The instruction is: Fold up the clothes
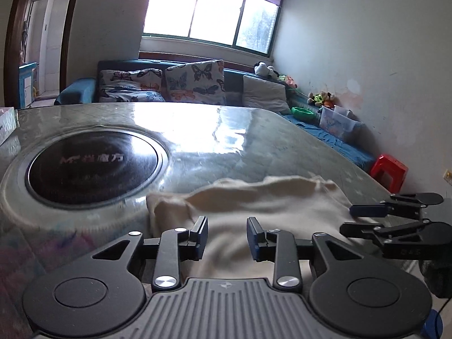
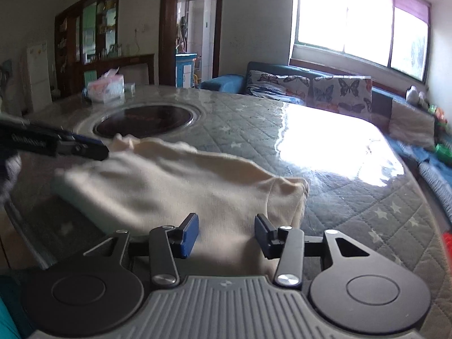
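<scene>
2 claws, both mine, over 1 cream garment (image 1: 254,206) on a table (image 1: 214,130).

Item 1, left claw (image 1: 226,238): bottom centre of the left view. Jaws stand part-way apart; pads clear of the cloth, nothing gripped. The garment fills the gap behind them.

Item 2, right claw (image 2: 226,236): bottom centre of the right view. Jaws part-way apart, a little wider than the left; nothing gripped. Cloth lies below and between the pads; I cannot tell whether the pads touch it. This claw also shows at the right edge of the left view, lying side-on above the garment's right end.

Item 3, garment: cream, rumpled, lying along the near edge of the table. In the right view it runs from centre left to centre right, with a bunched end right of centre. In the left view it spans lower centre to lower right.

Item 4, table: quilted grey cover with stars under a glossy clear sheet, strong window glare.

Item 5, dark round hob (image 1: 93,166): set in the table, left of centre in the left view, beyond the garment.

Item 6, tissue pack (image 2: 106,87): upper left of the right view, at the table's far edge.

Item 7, sofa (image 1: 231,84): 2 butterfly cushions (image 1: 195,82), upper centre, under a window (image 1: 209,11).

Item 8, red stool (image 1: 388,169): right of the left view, beside the table.
</scene>
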